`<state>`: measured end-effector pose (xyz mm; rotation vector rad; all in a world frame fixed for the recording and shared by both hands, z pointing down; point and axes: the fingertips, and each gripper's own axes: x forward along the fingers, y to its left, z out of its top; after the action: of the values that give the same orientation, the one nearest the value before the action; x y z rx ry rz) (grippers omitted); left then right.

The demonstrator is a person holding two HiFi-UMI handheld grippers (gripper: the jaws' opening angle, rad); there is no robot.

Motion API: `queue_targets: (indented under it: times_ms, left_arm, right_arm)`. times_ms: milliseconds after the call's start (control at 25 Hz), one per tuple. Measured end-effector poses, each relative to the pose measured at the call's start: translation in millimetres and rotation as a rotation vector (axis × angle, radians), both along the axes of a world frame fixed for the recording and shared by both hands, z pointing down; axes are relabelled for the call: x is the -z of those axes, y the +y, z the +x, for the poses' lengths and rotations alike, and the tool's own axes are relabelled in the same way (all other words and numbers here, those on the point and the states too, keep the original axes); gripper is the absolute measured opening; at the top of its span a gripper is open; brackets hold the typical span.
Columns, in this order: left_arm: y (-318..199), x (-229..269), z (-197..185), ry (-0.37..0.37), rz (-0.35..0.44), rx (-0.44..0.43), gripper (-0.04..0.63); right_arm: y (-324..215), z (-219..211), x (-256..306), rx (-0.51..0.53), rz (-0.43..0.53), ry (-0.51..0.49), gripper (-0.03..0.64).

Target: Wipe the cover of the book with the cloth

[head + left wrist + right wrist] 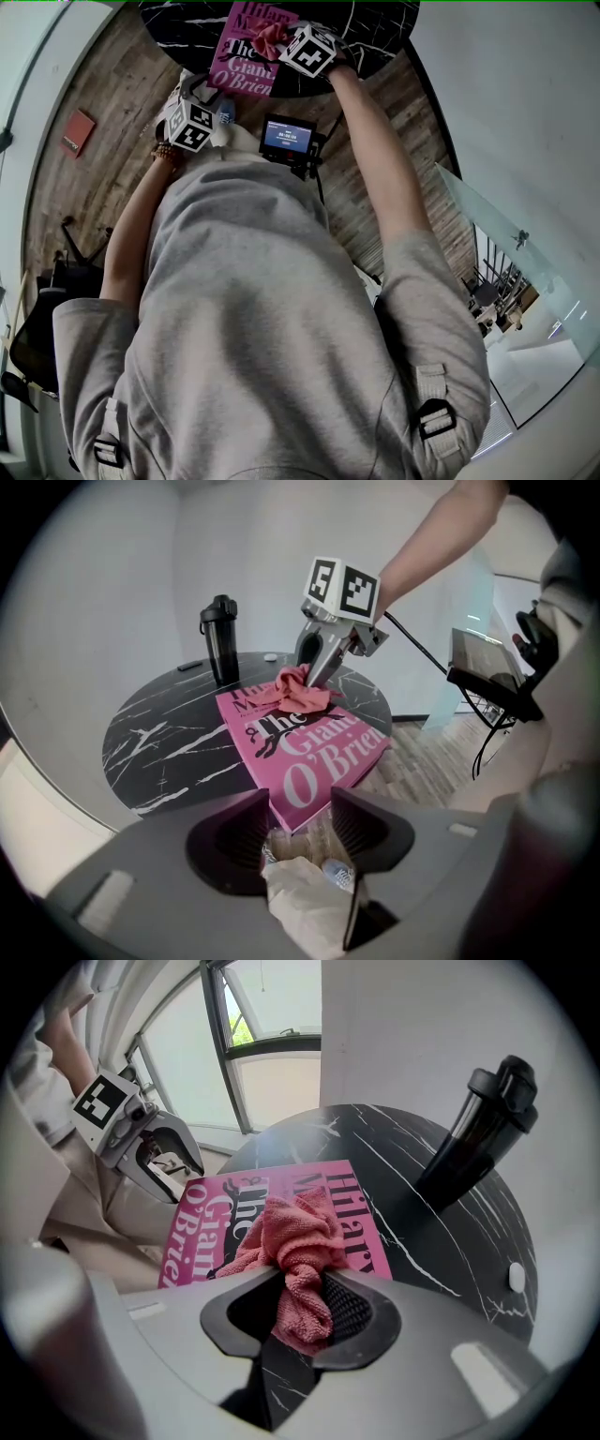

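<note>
A pink book [305, 747] lies on the round black marble table [169, 747], one corner hanging over the near rim. A crumpled pink cloth [298, 1241] rests on the upper part of its cover, and my right gripper [302, 1283] is shut on that cloth, coming down from above [317, 672]. My left gripper [298, 808] stands open off the table's near edge, just short of the book's overhanging corner, with nothing between its fingers. In the head view the book [246, 58], the cloth [269, 37], the right gripper [298, 47] and the left gripper [192, 120] show at the top.
A tall black bottle [483, 1124] stands at the back of the table, with a small white disc [515, 1277] near the far rim. A screen on a stand [287, 138] sits by the table with cables. Something white and crumpled [305, 902] lies below the left gripper. Wood floor all round.
</note>
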<state>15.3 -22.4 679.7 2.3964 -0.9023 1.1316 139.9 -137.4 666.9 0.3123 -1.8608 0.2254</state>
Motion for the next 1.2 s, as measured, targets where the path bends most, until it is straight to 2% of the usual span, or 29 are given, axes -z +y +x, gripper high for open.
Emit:
queue_targets:
  times_ms: [1000,1200]
  left_arm:
    - [0.4,-2.4,-0.1,0.000,-0.008,0.056,0.206]
    - [0.6,-2.7,-1.0,0.010,-0.015,0.069,0.207]
  right_arm:
    - [55.9,-11.3,-1.0,0.107,-0.041,-0.015,0.120]
    - [68.5,-15.3,-2.3,0.101,-0.049,-0.041,0.119]
